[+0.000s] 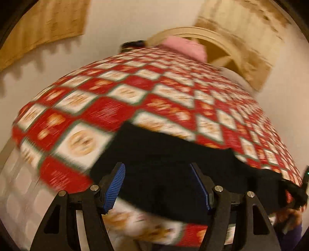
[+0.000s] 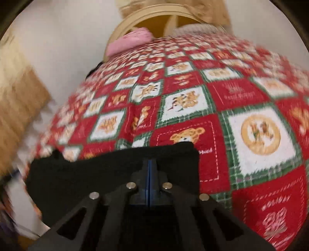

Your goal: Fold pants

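The black pants (image 1: 164, 160) lie on a red, white and green checked cloth (image 1: 123, 96) near its front edge. My left gripper (image 1: 158, 183) is open, its blue pads (image 1: 114, 189) wide apart just above the pants. In the right wrist view the pants (image 2: 96, 170) spread to the left under my right gripper (image 2: 149, 170), whose jaws are shut on a corner of the black fabric. The same pinched corner shows at the far right of the left wrist view (image 1: 295, 195). Both views are blurred by motion.
A pink folded item (image 1: 185, 47) lies at the far edge of the cloth, also in the right wrist view (image 2: 129, 41). A round tan wooden frame (image 2: 150, 13) stands behind it. A dark object (image 1: 133, 45) sits at the far left corner. White wall around.
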A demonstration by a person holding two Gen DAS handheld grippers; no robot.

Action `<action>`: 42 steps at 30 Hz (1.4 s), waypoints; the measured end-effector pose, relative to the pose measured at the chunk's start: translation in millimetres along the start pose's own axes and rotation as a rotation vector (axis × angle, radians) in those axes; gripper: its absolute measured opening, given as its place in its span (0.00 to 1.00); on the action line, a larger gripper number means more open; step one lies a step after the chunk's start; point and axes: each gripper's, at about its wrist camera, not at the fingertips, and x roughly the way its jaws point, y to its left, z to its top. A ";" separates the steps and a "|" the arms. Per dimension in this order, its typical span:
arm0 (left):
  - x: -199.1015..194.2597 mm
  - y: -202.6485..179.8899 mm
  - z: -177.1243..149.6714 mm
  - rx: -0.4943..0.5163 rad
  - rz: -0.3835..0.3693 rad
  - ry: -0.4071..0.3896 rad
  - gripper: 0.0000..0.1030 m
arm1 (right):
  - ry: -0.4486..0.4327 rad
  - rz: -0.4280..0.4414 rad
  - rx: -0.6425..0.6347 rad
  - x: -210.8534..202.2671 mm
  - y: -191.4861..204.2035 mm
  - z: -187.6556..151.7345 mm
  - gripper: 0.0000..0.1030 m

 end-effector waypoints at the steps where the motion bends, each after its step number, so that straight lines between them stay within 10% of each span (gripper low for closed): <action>1: 0.8 11.0 -3.9 -0.027 0.016 0.001 0.67 | -0.022 0.003 0.000 -6.3 4.8 -0.4 0.05; 6: 14.0 31.5 -11.8 -0.128 -0.017 0.014 0.67 | -0.144 0.053 -0.171 -34.1 62.1 -12.8 0.14; 14: 24.0 42.0 -18.1 -0.217 0.089 -0.061 0.67 | -0.101 0.215 -0.349 -16.6 151.8 -35.9 0.17; 22: 27.9 56.1 -21.0 -0.288 0.088 -0.048 0.67 | -0.056 0.252 -0.422 -9.5 171.4 -52.6 0.25; 35: 49.4 20.5 -13.8 -0.139 0.289 -0.048 0.66 | -0.046 0.262 -0.360 -11.5 166.8 -51.6 0.25; 42: 50.8 11.8 -11.1 -0.117 0.229 -0.050 0.33 | -0.040 0.259 -0.288 -10.9 153.6 -48.7 0.25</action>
